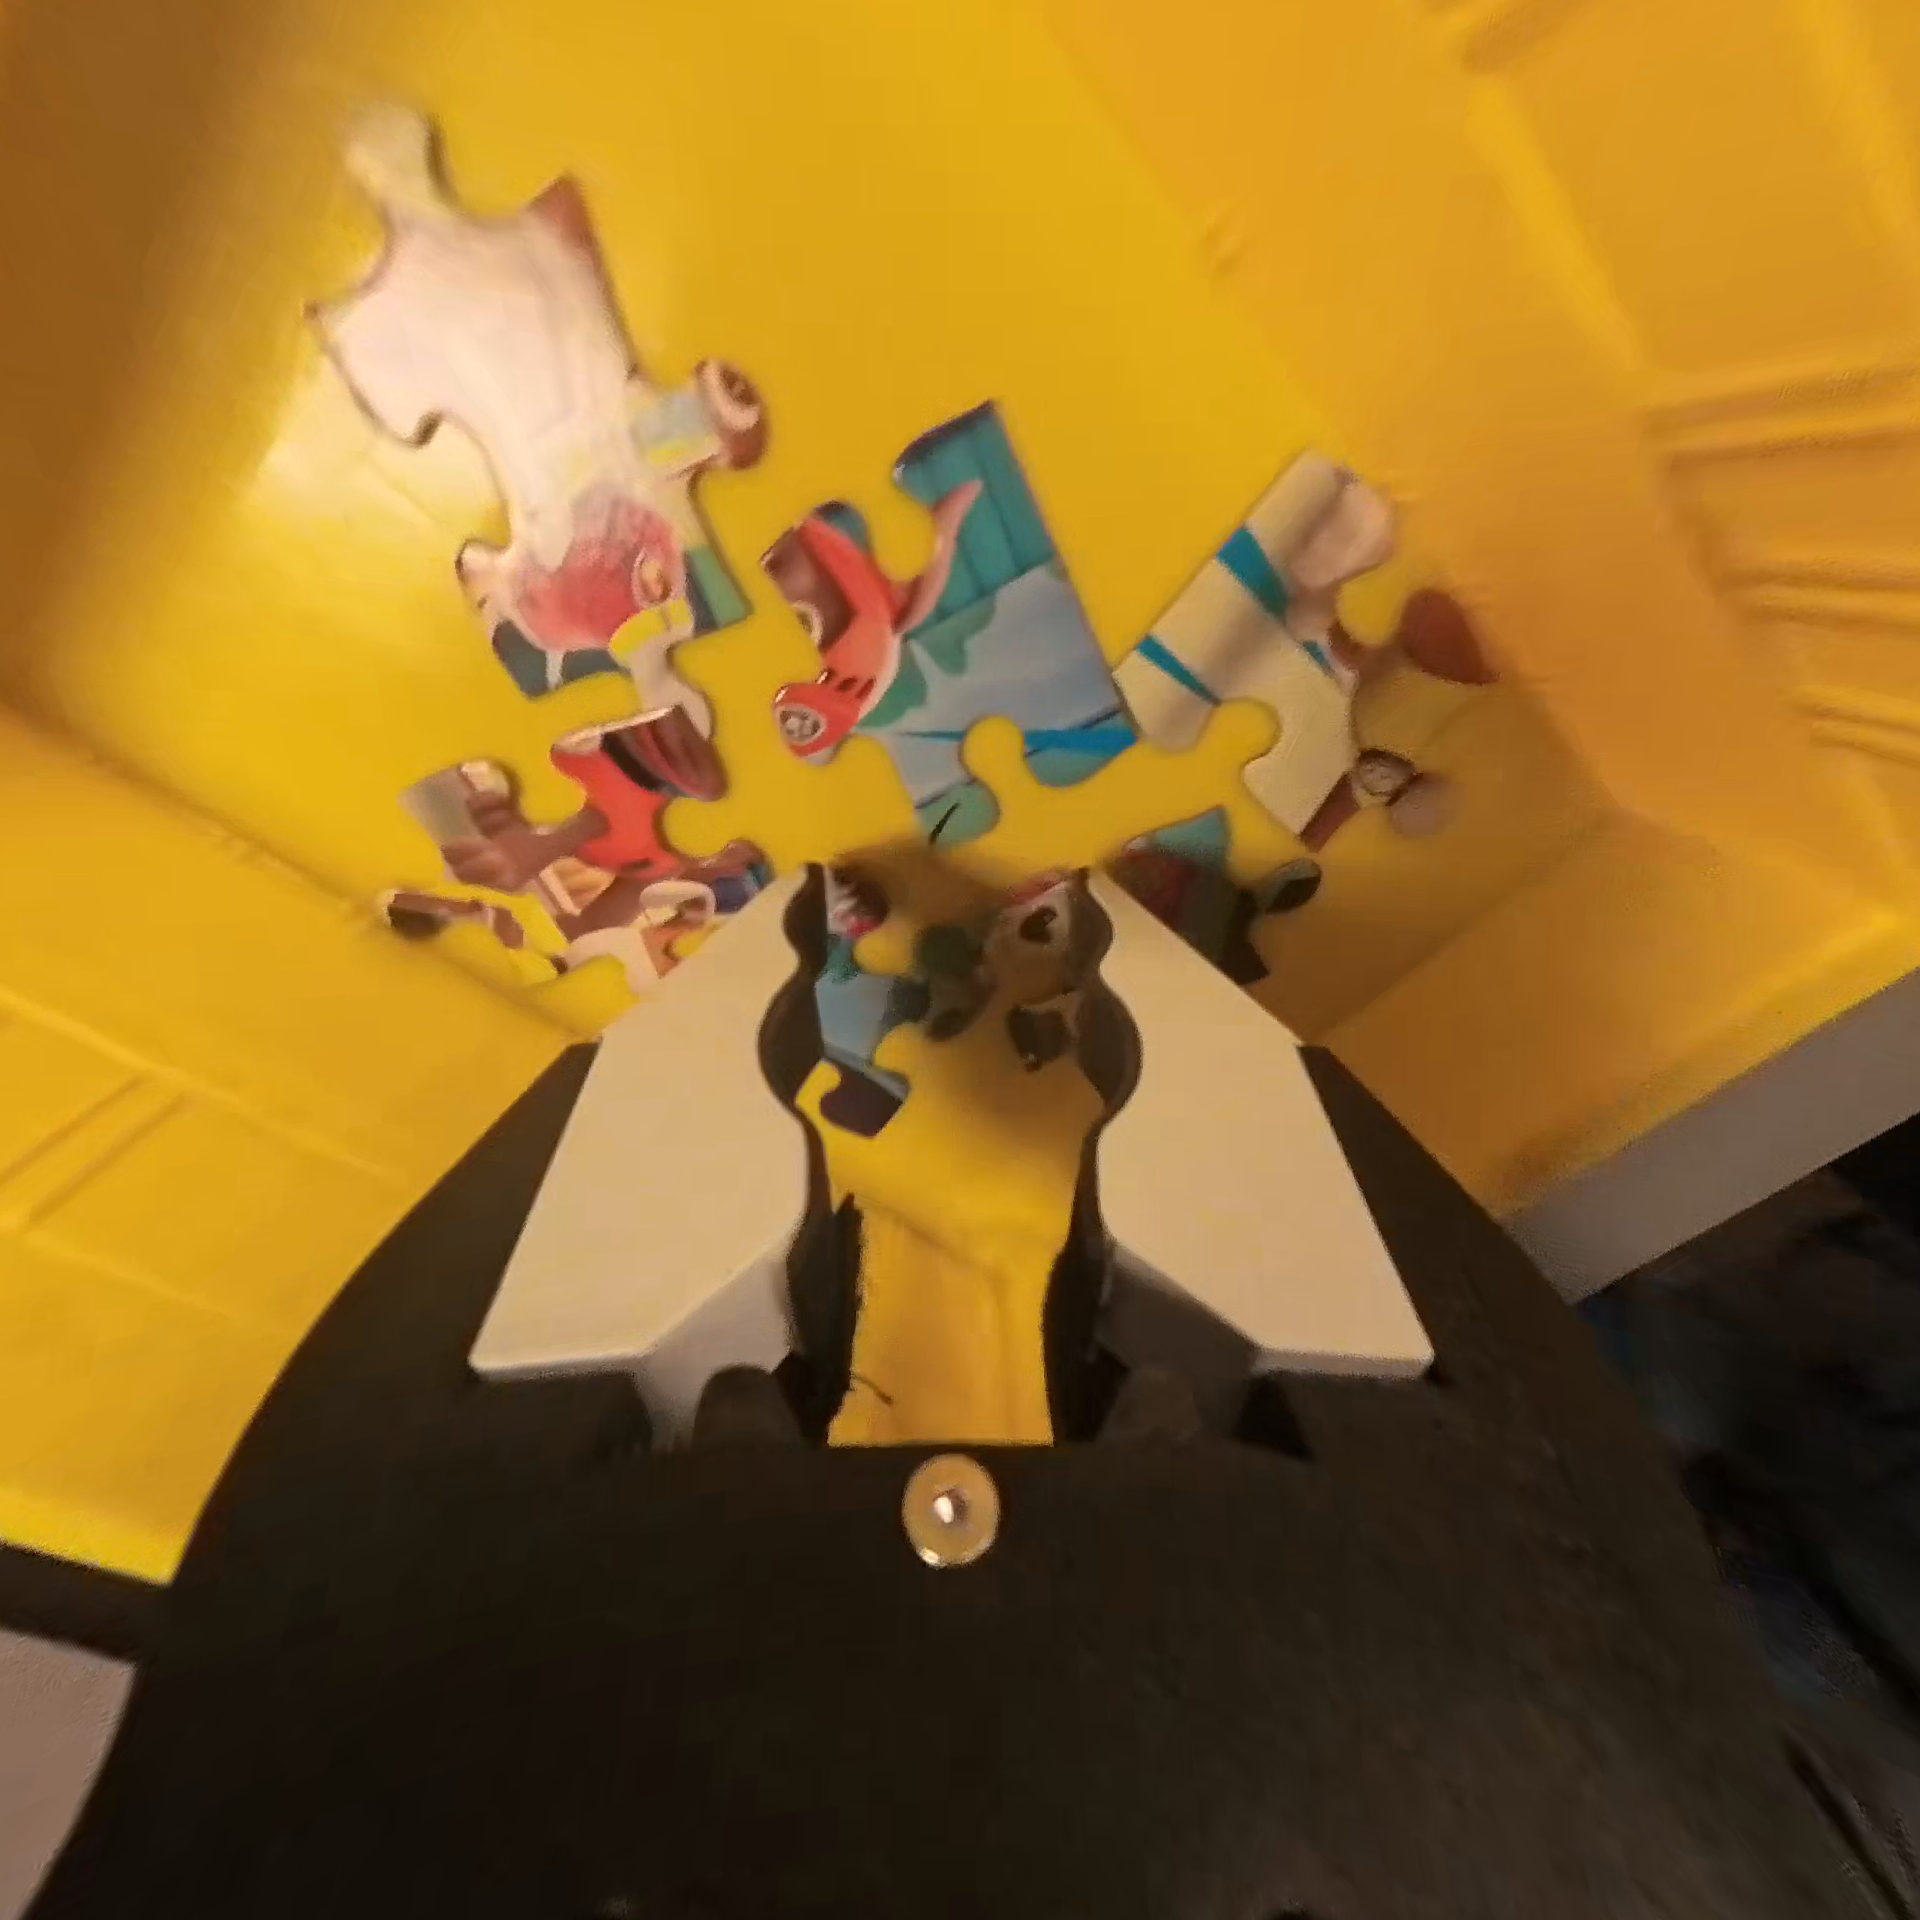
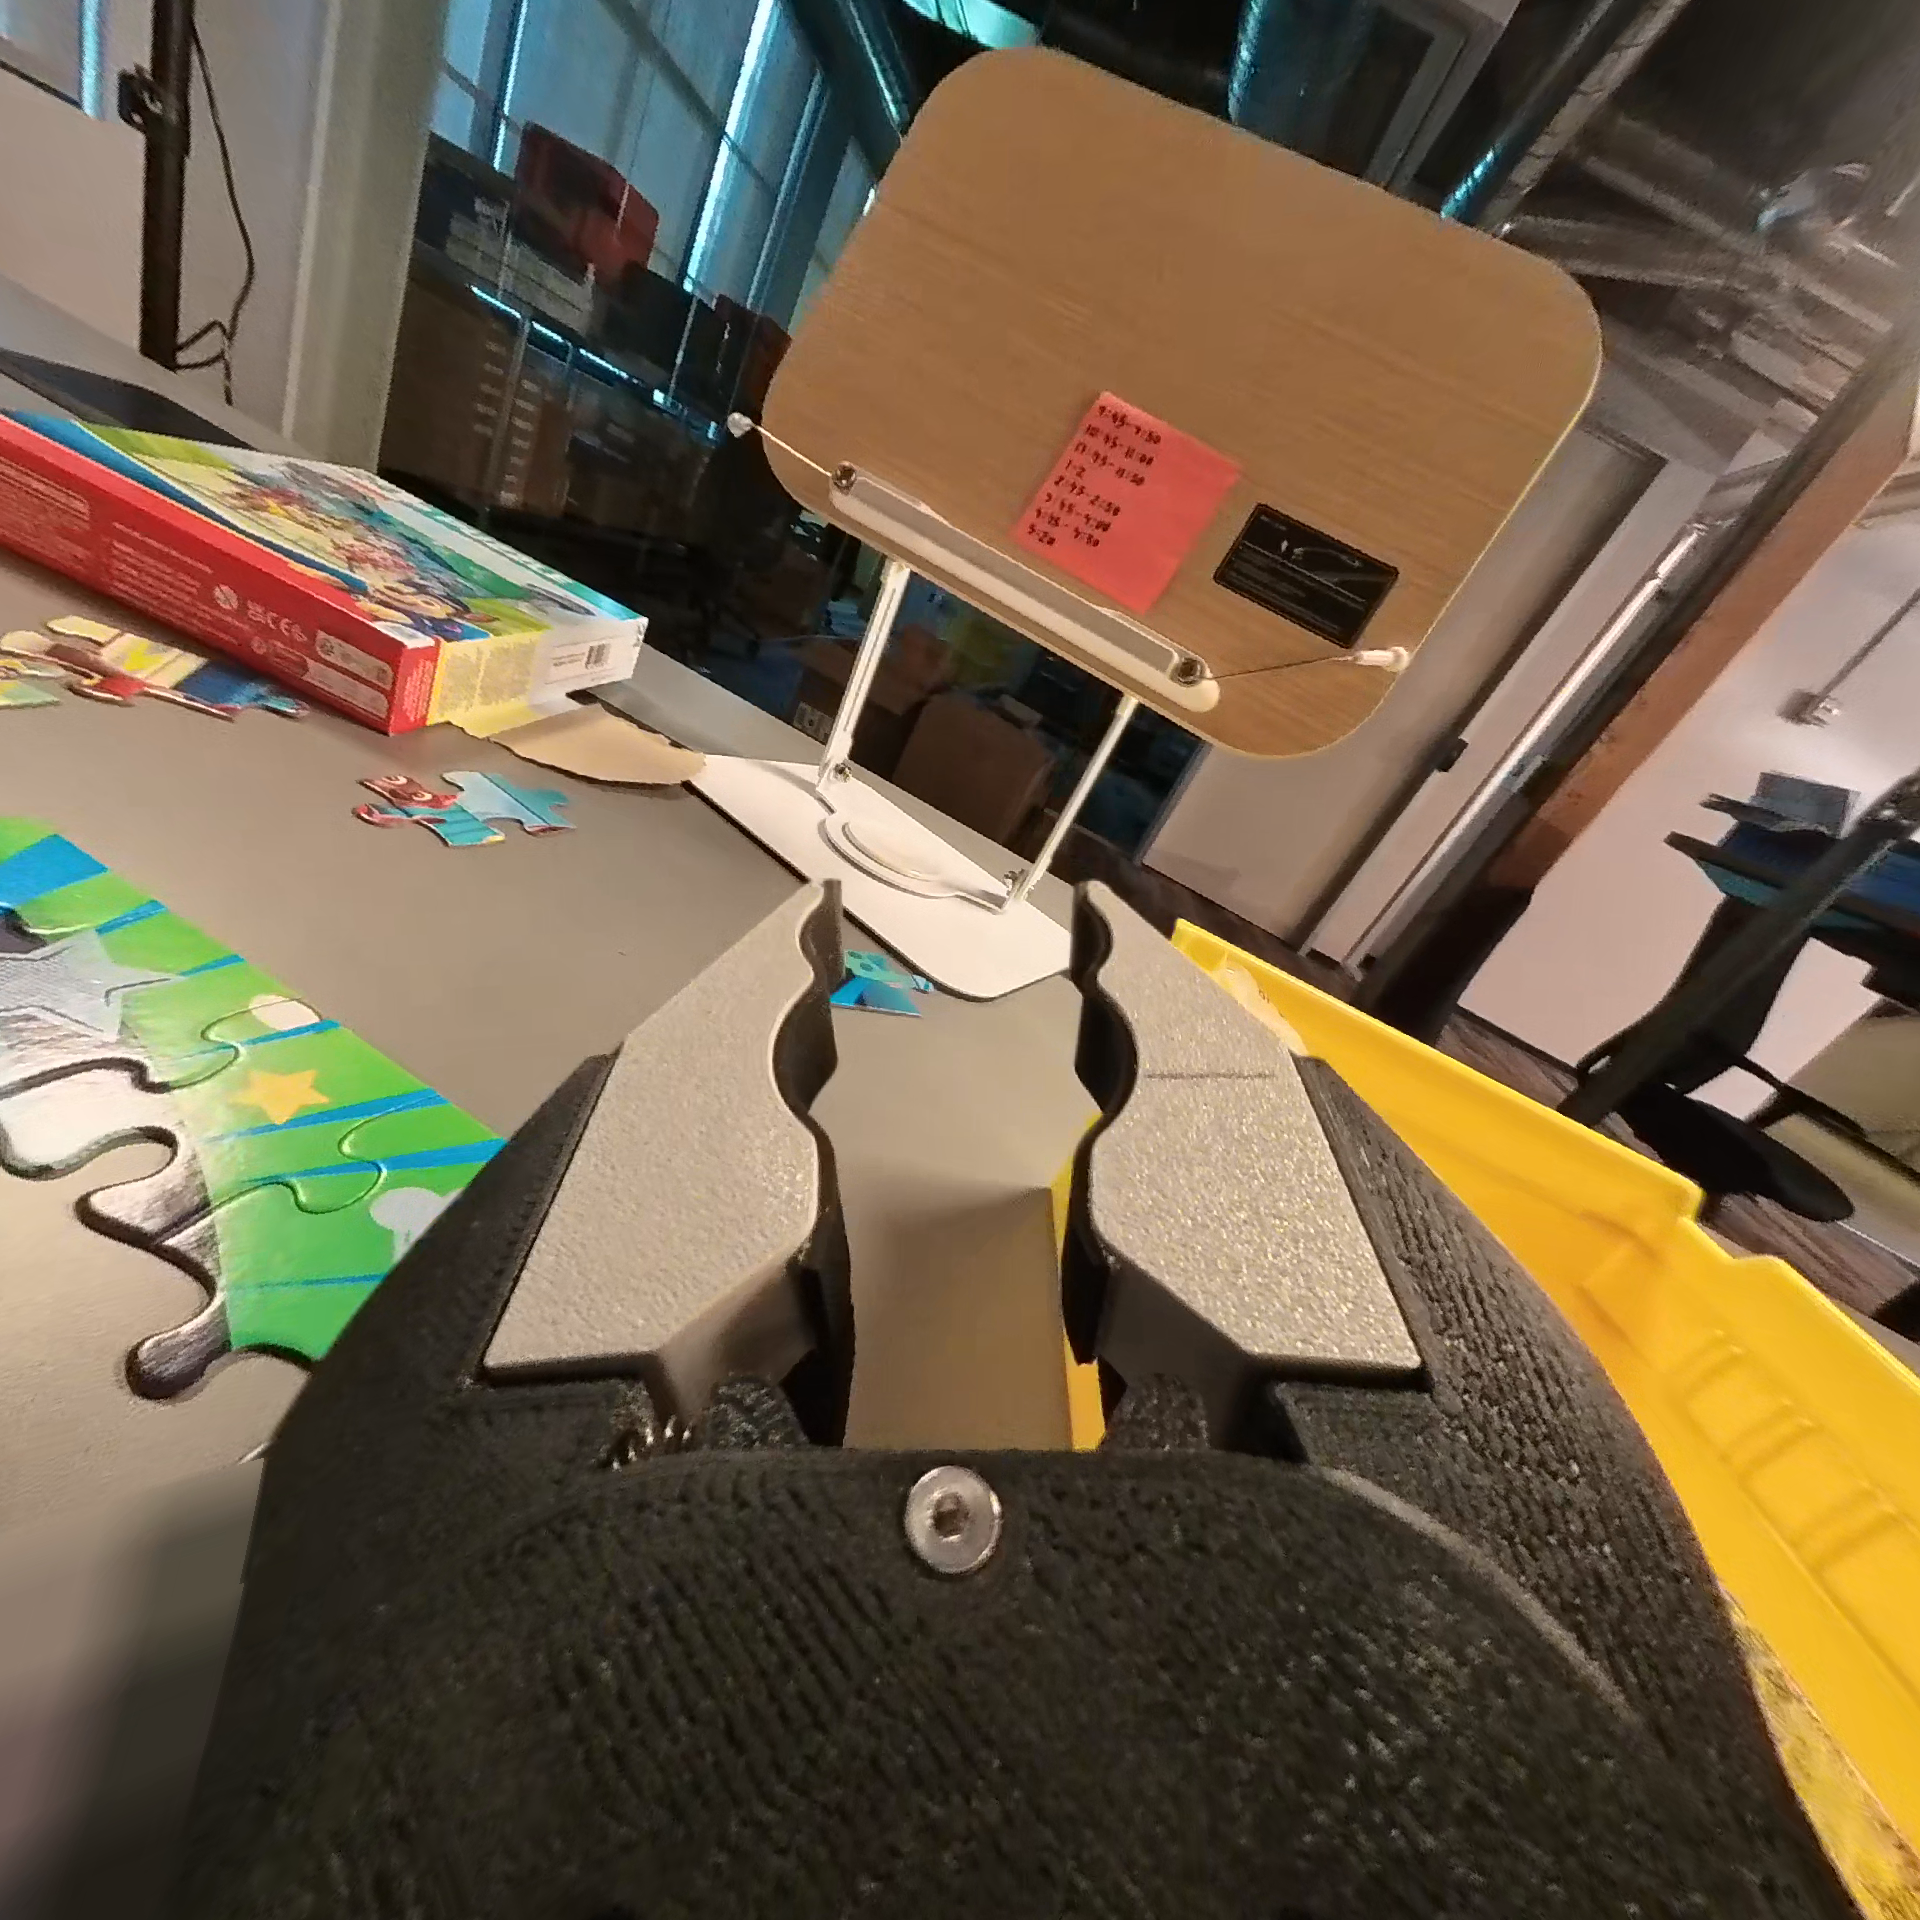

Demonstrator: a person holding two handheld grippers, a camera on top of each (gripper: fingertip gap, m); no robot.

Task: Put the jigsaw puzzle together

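Yellow bin (image 1: 1039, 260) walls fill the left wrist view; the left gripper (image 1: 948, 894) is lowered inside, and a blurred puzzle piece (image 1: 997, 966) is seen between its fingers, contact unclear. 5 loose pieces (image 1: 935, 634) are spread beyond the fingertips.

Grey table (image 2: 468, 935) is shown in the right wrist view. The right gripper (image 2: 951, 914) is held apart, bare; a small blue piece (image 2: 868, 982) lies past the fingertips, before a wooden stand (image 2: 1195, 343). An assembled puzzle section (image 2: 239, 1122) and puzzle box (image 2: 312, 582) lie left of the fingers, the bin rim right.

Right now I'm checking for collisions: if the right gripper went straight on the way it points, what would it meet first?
Probably the white base of the wooden board stand, past bare grey table; depth is unclear.
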